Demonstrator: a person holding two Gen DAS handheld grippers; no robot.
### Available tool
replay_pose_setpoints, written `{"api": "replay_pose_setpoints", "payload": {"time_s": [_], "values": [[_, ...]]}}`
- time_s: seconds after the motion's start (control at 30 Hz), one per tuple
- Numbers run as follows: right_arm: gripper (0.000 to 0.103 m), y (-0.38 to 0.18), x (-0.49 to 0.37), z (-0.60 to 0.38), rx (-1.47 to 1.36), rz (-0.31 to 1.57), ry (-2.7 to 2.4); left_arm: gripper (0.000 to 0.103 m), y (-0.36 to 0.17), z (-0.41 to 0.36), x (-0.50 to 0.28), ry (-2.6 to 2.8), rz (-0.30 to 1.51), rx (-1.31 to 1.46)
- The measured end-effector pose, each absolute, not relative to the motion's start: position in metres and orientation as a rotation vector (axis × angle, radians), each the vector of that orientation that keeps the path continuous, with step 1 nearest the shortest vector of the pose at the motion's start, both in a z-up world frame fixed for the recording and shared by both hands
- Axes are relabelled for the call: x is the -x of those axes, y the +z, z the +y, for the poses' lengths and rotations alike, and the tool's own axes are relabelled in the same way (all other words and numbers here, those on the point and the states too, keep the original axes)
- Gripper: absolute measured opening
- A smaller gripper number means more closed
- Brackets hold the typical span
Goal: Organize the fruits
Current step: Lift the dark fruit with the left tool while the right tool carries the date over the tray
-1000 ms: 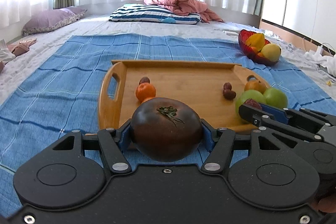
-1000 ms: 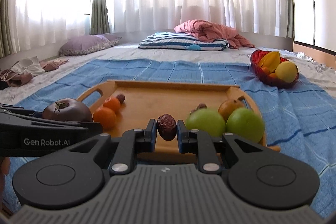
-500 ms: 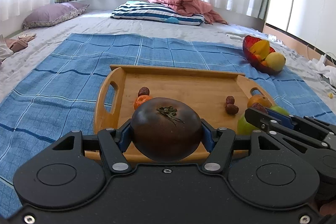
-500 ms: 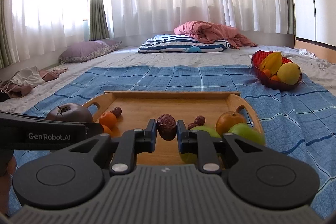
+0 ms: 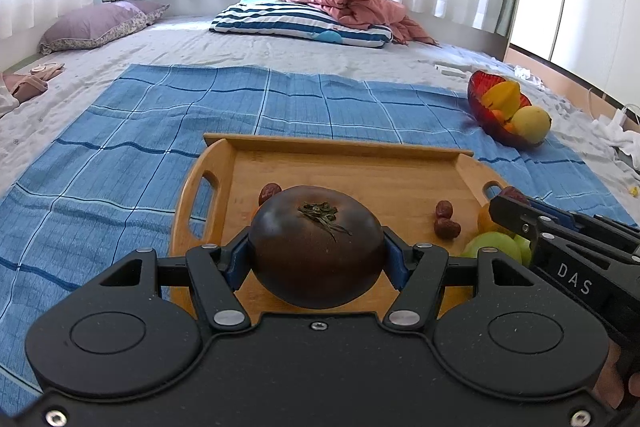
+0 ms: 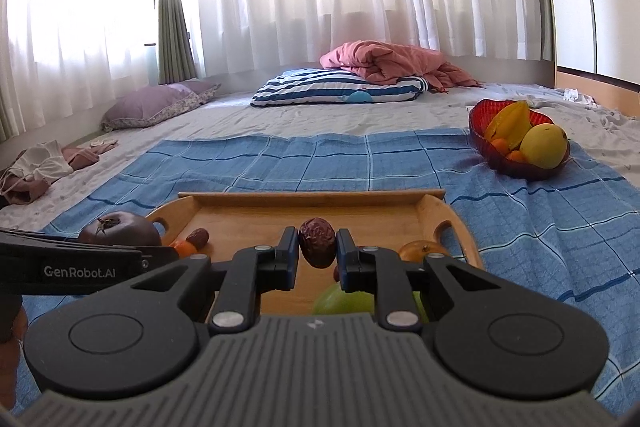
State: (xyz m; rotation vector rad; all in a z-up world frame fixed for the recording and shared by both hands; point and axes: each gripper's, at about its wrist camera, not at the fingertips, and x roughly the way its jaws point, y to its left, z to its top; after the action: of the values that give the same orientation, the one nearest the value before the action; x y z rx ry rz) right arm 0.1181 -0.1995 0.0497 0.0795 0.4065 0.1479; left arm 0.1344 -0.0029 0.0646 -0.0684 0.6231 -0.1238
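My left gripper (image 5: 316, 251) is shut on a large dark purple-brown tomato (image 5: 316, 247), held above the near edge of the wooden tray (image 5: 344, 163). My right gripper (image 6: 317, 251) is shut on a wrinkled dark red date (image 6: 317, 243), held above the tray (image 6: 312, 199). The tomato also shows in the right wrist view (image 6: 120, 229). On the tray lie more dates (image 5: 446, 221), an orange (image 6: 424, 251), a small tangerine (image 6: 185, 248) and green apples (image 5: 494, 245). A red bowl (image 6: 516, 135) with yellow fruit sits at the far right on the blue cloth.
A blue checked cloth (image 5: 160, 131) covers the bed under the tray. A striped pillow (image 5: 296, 21) and a pink blanket (image 5: 352, 3) lie at the back, and a purple pillow (image 5: 100, 27) lies at the left. Clothes (image 6: 40, 167) lie at the far left.
Both grippers have risen with their fruit, so the tray and its fruit sit lower and farther in both views. Neither grip has changed.
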Motion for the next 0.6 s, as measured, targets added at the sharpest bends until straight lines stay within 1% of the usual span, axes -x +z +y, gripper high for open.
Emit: {"api": "replay_pose_setpoints", "payload": {"time_s": [0.6], "values": [[0.025,0.062,-0.155,-0.215,-0.079,0.425,0.136,0.062,0.077,-0.002,-0.183,-0.143,0.656,0.080]]}}
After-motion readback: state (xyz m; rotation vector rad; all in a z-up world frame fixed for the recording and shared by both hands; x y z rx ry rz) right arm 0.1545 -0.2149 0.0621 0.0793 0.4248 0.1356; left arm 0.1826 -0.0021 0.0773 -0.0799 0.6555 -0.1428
